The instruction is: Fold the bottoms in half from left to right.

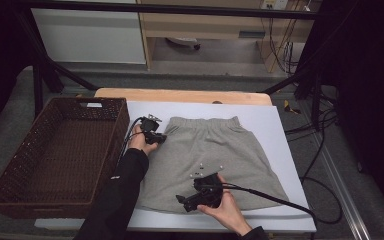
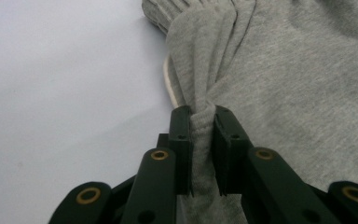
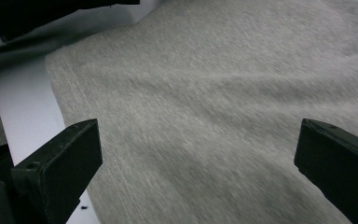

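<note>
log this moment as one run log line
left hand-held gripper: shut on grey skirt waistband corner | right hand-held gripper: open, over hem | wicker basket: left of skirt

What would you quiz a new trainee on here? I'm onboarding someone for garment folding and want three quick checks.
1. True or false: the left tongs are shut on a bunched corner of the grey cotton skirt.
2. How do the right tongs stand? A) wide open over the skirt near its hem, B) clamped on the waistband, C) inside the basket.
3. Which side of the white table sheet holds the dark brown woven wicker basket in the high view?

Key: 1 true; 2 A; 3 the left side.
</note>
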The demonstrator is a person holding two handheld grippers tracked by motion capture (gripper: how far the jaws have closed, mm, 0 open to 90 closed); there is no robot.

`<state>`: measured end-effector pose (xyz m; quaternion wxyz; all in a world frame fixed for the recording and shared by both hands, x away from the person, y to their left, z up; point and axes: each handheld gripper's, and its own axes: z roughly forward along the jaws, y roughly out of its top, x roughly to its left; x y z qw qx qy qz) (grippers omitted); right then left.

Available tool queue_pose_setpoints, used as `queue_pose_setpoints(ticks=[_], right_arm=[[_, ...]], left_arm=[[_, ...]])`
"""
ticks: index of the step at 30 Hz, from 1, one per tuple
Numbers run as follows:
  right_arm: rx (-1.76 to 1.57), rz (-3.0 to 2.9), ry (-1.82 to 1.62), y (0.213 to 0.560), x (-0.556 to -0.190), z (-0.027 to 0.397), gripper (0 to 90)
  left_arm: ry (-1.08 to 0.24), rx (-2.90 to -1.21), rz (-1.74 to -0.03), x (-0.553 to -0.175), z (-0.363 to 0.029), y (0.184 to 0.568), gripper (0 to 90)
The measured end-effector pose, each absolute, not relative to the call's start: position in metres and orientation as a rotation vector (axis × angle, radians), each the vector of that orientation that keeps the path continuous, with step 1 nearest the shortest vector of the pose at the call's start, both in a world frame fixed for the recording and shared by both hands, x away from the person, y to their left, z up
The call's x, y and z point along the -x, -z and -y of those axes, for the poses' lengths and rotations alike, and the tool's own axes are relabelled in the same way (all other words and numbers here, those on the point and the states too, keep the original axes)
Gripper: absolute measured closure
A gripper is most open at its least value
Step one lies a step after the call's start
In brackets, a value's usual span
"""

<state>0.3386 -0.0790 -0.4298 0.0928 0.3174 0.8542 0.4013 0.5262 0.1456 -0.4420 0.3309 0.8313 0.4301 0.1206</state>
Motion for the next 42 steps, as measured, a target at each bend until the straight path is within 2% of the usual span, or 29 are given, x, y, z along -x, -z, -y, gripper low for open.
queue_pose_setpoints(ticks=[21, 42], right_arm=[[-0.869, -2.567, -1.209, 0.425, -0.335, 0.04, 2.5], [-0.764, -2.646, -1.165, 0.434, -0.324, -0.003, 5.3]], left_arm=[[-0.312, -2.173, -1.123, -0.526, -0.146, 0.442, 78.8], [-0.307, -2.171, -1.125, -0.527, -0.147, 0.442, 78.8]])
